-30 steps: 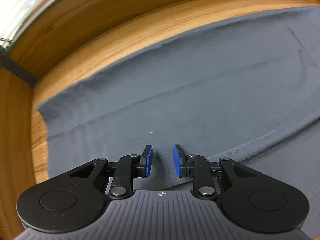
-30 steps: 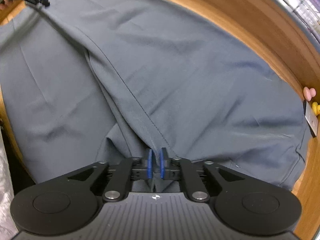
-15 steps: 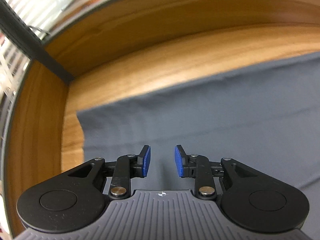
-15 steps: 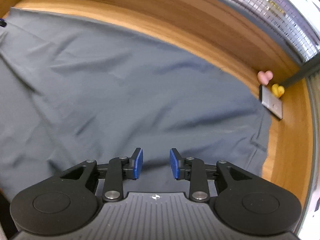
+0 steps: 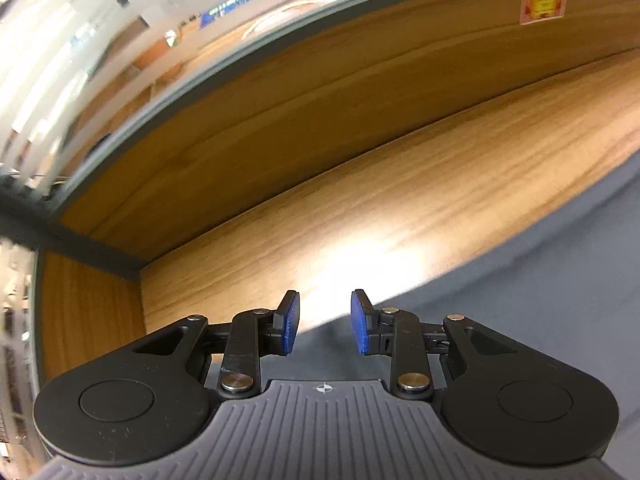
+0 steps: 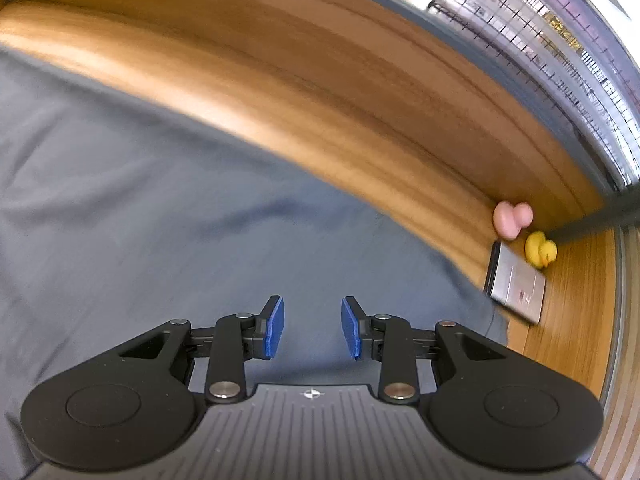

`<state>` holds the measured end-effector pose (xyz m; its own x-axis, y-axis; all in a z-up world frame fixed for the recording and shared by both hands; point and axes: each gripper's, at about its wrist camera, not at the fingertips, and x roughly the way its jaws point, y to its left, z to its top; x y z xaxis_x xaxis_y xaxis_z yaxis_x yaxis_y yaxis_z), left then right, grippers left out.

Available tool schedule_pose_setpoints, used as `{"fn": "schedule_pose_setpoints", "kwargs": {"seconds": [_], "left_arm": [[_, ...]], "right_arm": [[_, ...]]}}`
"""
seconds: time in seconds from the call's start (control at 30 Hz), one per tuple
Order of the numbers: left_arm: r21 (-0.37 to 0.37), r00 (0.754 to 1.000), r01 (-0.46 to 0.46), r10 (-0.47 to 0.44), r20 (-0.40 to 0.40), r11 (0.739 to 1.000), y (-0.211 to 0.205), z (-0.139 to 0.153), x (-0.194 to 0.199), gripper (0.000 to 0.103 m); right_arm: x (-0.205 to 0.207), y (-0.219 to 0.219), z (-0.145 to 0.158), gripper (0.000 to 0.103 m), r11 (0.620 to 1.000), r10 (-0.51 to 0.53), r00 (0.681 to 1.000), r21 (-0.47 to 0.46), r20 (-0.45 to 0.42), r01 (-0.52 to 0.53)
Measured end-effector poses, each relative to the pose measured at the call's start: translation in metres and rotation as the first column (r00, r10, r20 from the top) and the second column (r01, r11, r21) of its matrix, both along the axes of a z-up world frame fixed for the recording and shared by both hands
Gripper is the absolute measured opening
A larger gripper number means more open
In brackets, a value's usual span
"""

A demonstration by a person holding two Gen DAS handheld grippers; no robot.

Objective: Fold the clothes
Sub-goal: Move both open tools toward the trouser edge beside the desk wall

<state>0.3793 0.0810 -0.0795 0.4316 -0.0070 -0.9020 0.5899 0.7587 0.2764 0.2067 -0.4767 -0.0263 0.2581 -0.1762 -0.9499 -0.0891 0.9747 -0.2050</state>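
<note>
On wooden table, grey garment

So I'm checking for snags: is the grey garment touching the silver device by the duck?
Cannot tell. In the right wrist view the grey garment reaches the silver device, but blur hides any contact.

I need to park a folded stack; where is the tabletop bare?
Bare wood runs between the grey garment and the back wall, widest at the left corner. The right corner is crowded: yellow duck, pink toy, silver case.
</note>
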Motion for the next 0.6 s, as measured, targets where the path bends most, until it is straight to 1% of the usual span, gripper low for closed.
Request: {"fn": "schedule_pose_setpoints", "kwargs": {"seconds": [0.13,0.2,0.27,0.37,0.43,0.5,0.6], "left_arm": [[0.001,0.998,0.009,-0.009,-0.055,1.0,-0.003,-0.018,0.001,0.031],[0.005,0.997,0.019,-0.019,-0.071,1.0,-0.003,-0.024,-0.001,0.031],[0.0,0.996,0.026,-0.026,-0.083,1.0,-0.002,-0.028,-0.002,0.031],[-0.011,0.995,0.039,-0.04,-0.087,0.999,-0.001,-0.027,0.001,0.031],[-0.009,0.993,0.065,-0.065,-0.098,0.998,0.0,-0.026,0.003,0.031],[0.003,0.986,0.114,-0.113,-0.119,0.993,0.0,-0.025,0.005,0.032],[0.016,0.978,0.161,-0.157,-0.14,0.987,0.002,-0.026,0.01,0.036]], "right_arm": [[0.019,-0.013,-0.003,0.036,1.0,-0.006,1.0,0.012,0.019,0.006],[0.029,-0.024,-0.004,0.036,0.999,0.0,0.999,0.054,0.037,-0.002],[0.035,-0.033,-0.006,0.036,0.997,0.026,0.999,0.072,0.041,-0.029],[0.045,-0.048,-0.016,0.037,0.996,0.065,0.998,0.067,0.009,-0.066],[0.05,-0.057,-0.021,0.042,0.993,0.086,0.996,0.076,-0.012,-0.085],[0.056,-0.064,-0.027,0.056,0.99,0.128,0.991,0.061,-0.03,-0.126],[0.065,-0.072,-0.039,0.056,0.98,0.194,0.978,0.067,-0.078,-0.189]]}}
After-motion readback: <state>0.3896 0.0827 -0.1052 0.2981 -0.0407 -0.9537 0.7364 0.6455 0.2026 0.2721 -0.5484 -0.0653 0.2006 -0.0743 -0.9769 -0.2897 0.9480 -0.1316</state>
